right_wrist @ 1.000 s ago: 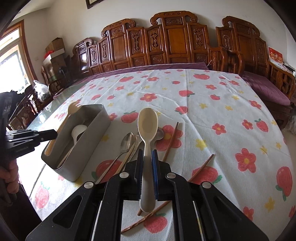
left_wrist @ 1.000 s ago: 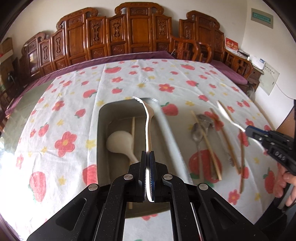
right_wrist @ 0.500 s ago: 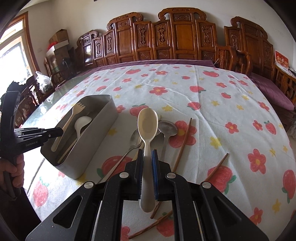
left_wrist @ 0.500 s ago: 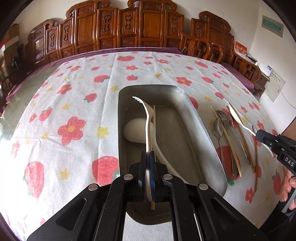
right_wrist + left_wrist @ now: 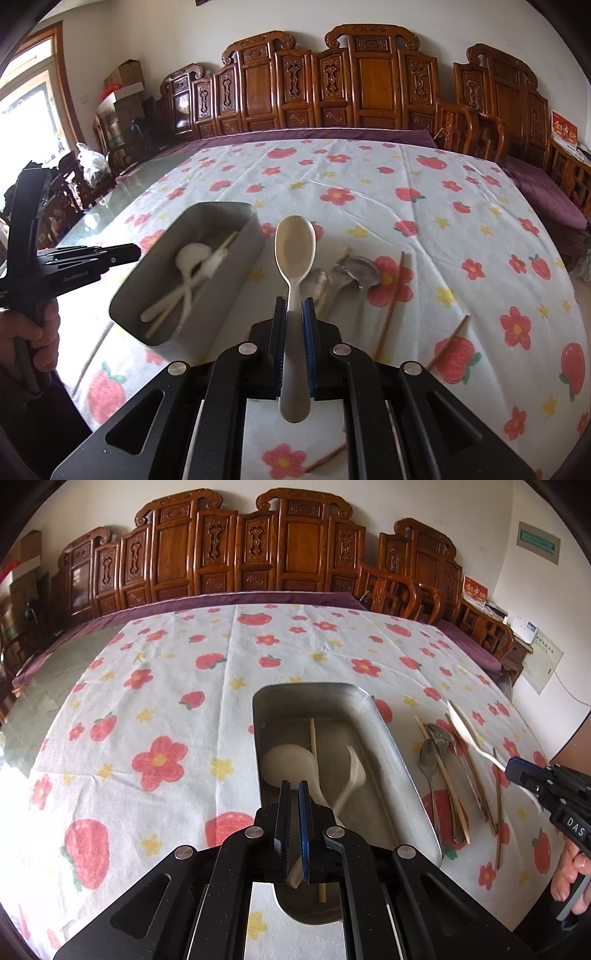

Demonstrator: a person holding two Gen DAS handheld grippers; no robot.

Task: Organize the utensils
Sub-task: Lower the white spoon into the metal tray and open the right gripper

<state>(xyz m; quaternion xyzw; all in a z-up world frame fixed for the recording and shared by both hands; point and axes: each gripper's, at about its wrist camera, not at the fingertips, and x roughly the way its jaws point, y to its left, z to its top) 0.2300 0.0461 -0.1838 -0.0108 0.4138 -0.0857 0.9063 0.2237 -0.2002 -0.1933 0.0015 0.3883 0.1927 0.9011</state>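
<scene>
The left hand-held gripper (image 5: 294,794) is pointed steeply downward, and only a narrow gap is left between its jaws; nothing is seen pinched at the tips. Its handle is gripped by a hand (image 5: 35,332) at the picture's left edge. The right hand-held gripper (image 5: 294,310) is likewise angled downward, its jaws closed on a pale handle. It is carried by a hand (image 5: 570,875) whose fingers are wrapped round the grip.

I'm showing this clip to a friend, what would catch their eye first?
Probably the cream spoon clamped upright in the right hand-held gripper, dead centre. Next, the metal bin to its left, with pale utensils blurred inside. Behind, a strawberry-print tablecloth covers the table.
</scene>
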